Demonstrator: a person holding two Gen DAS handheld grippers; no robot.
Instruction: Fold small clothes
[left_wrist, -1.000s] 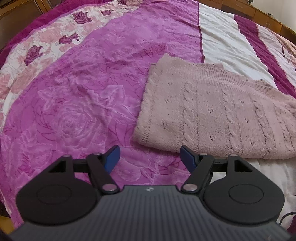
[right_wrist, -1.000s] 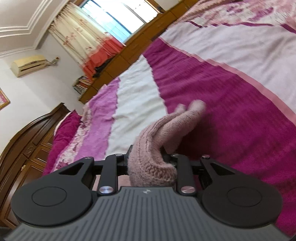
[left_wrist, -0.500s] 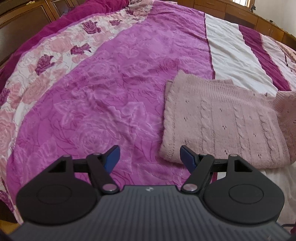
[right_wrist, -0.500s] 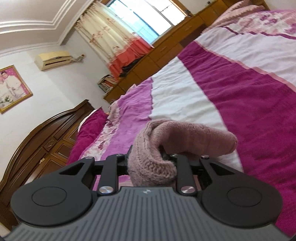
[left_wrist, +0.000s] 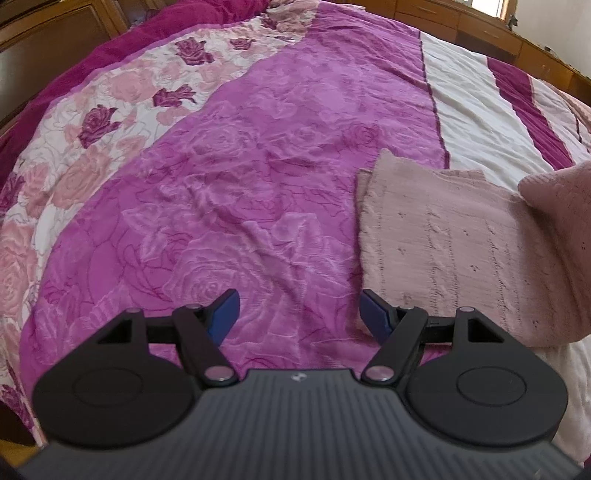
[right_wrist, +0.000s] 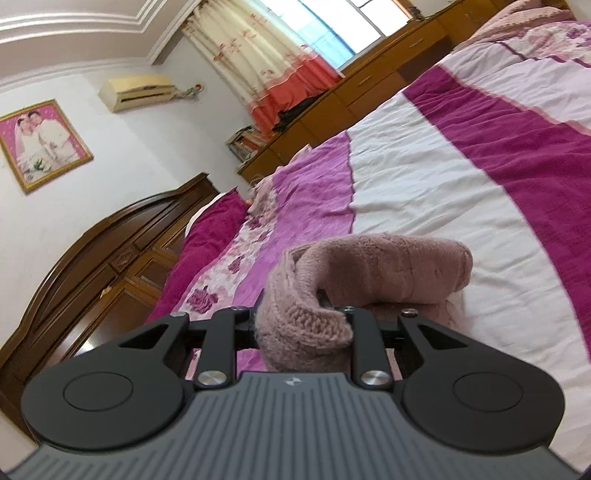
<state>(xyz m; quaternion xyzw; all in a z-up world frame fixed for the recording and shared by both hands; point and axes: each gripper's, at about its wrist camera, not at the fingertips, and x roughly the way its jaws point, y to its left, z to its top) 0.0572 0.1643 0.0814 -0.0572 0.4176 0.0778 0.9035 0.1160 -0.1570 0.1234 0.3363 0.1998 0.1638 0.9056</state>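
A pale pink cable-knit sweater (left_wrist: 454, 251) lies flat on the bed at the right of the left wrist view. Its right part (left_wrist: 561, 192) is lifted and folding over towards the left. My left gripper (left_wrist: 297, 314) is open and empty, hovering above the purple bedspread just left of the sweater's near corner. My right gripper (right_wrist: 303, 325) is shut on a bunched part of the sweater (right_wrist: 369, 266), which curls over and hides the fingertips.
The bed carries a quilt (left_wrist: 229, 192) with purple, rose-print, white and magenta bands. A dark wooden headboard (right_wrist: 92, 258) and low wooden cabinets (right_wrist: 369, 88) under a curtained window line the room.
My left gripper has drawn back to the left, so the sweater sits further right. My right gripper has carried the held sweater part up and over towards the flat body.
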